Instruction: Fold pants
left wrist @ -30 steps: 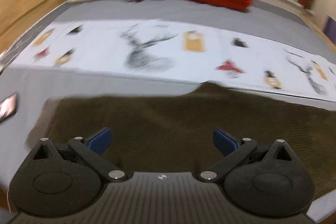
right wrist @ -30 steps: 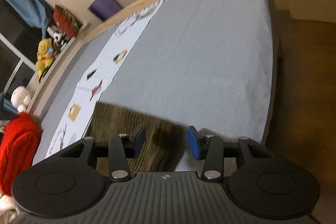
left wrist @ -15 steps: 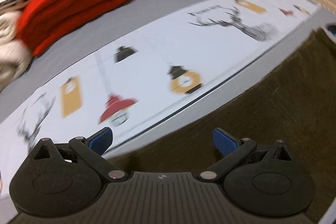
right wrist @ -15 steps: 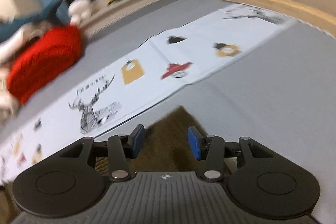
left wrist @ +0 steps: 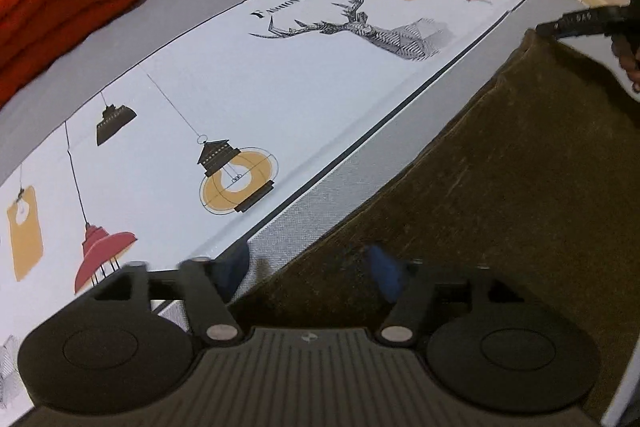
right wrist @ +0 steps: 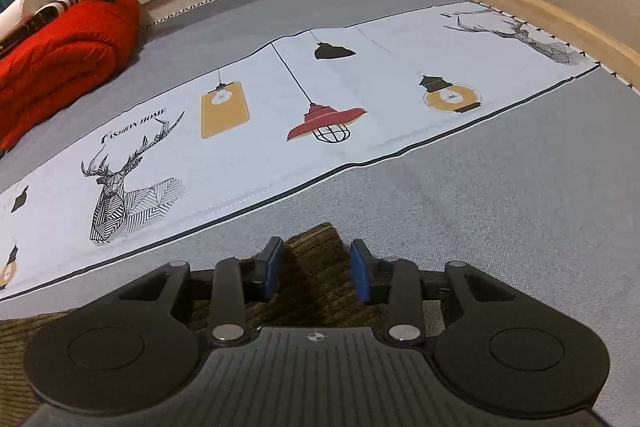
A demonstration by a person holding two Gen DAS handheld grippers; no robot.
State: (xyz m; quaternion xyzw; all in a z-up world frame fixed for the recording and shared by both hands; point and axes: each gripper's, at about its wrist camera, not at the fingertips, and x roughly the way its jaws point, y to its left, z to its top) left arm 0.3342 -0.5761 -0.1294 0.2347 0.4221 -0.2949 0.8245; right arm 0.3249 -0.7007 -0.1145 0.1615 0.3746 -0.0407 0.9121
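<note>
Right wrist view: open claw [right wrist: 316,273] over brown pants [right wrist: 316,247] corner.

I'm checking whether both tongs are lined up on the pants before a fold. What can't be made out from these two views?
- Left wrist: the left tongs are motion-blurred; contact with the brown corduroy pants is unclear.
- Left wrist: the right tongs are cut off by the frame edge.
- Right wrist: the right tongs' body hides most of the pants; only a corner shows.

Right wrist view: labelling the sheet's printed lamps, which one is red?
The red dome-shaped pendant lamp print with a black cage, hanging mid-sheet; the others are black or yellow.
</note>
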